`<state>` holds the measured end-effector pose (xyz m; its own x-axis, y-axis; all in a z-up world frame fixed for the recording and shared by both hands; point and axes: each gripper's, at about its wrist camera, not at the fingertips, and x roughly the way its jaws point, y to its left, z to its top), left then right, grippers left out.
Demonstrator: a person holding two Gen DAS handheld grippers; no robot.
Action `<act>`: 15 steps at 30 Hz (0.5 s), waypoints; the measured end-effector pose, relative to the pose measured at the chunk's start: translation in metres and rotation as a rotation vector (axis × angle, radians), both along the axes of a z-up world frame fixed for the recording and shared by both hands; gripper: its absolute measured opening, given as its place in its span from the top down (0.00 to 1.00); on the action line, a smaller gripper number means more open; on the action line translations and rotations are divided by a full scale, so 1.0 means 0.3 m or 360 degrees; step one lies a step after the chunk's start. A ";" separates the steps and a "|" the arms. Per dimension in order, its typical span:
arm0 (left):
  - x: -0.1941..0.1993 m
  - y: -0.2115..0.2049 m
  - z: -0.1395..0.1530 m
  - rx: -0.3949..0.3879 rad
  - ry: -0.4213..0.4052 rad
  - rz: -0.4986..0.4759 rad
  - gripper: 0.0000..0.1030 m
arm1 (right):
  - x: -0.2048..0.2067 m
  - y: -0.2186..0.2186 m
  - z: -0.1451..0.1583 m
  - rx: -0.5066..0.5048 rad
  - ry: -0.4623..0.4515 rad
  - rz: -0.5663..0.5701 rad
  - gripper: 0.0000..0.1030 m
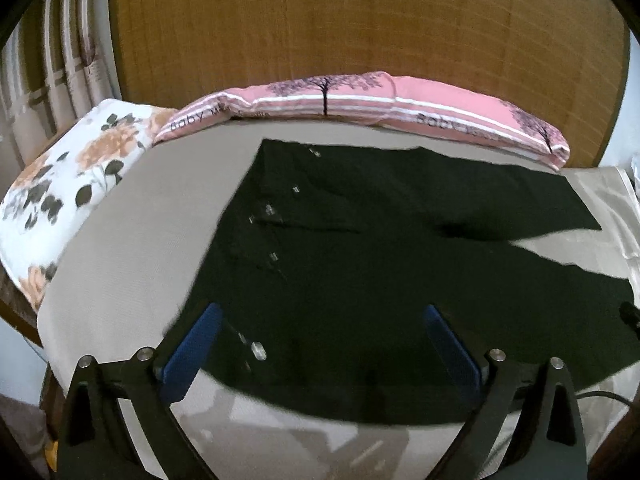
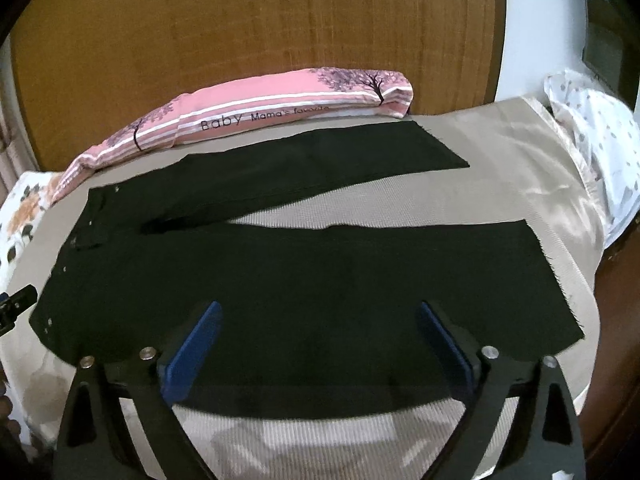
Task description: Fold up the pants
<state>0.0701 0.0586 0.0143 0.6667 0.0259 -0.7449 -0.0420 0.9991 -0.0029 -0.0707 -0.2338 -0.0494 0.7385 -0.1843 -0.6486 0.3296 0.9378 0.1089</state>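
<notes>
Our black pants [image 2: 304, 280] lie flat on the bed [image 2: 500, 184], legs apart, near edge hidden behind our left gripper [image 1: 320, 340] and right gripper [image 2: 318, 338], jaws released. The pink pillow [image 2: 256, 116] reads "Baby Mama's favorite", partly cut off.

Premises: a domestic bedroom. Evidence: a bed covered with a beige woven sheet [image 2: 500, 184], backed by a tall brown wooden headboard [image 1: 360, 20]. A long pink pillow printed with trees and the word "Baby" [image 2: 260, 116] lies along the headboard; a white pillow with orange flowers [image 1: 72, 184] sits at one end. Striped curtains [image 1: 52, 68] hang beside the bed.
</notes>
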 end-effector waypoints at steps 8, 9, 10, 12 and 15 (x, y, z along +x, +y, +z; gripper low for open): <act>0.314 0.202 0.045 -0.0235 0.0051 -0.0068 0.34 | 0.171 -0.070 0.065 0.0216 -0.0050 0.0058 0.23; 0.360 0.229 0.046 -0.0298 0.0066 -0.0086 0.35 | 0.212 -0.075 0.073 0.0221 -0.0047 0.0079 0.23; 0.406 0.257 0.045 -0.0363 0.0082 -0.0099 0.38 | 0.226 -0.076 0.075 0.0222 -0.0045 0.0087 0.23; 0.488 0.308 0.037 -0.0471 0.0115 -0.0084 0.41 | 0.289 -0.073 0.081 0.0212 -0.0038 0.0104 0.23; 0.620 0.382 0.003 -0.0647 0.0172 -0.0054 0.45 | 0.350 -0.069 0.074 0.0203 -0.0018 0.0130 0.23</act>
<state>0.2562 0.1733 0.0153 0.5796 -0.3054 -0.7555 -0.0307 0.9183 -0.3947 0.0342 -0.2544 -0.0272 0.7549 -0.0394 -0.6546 0.2506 0.9398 0.2324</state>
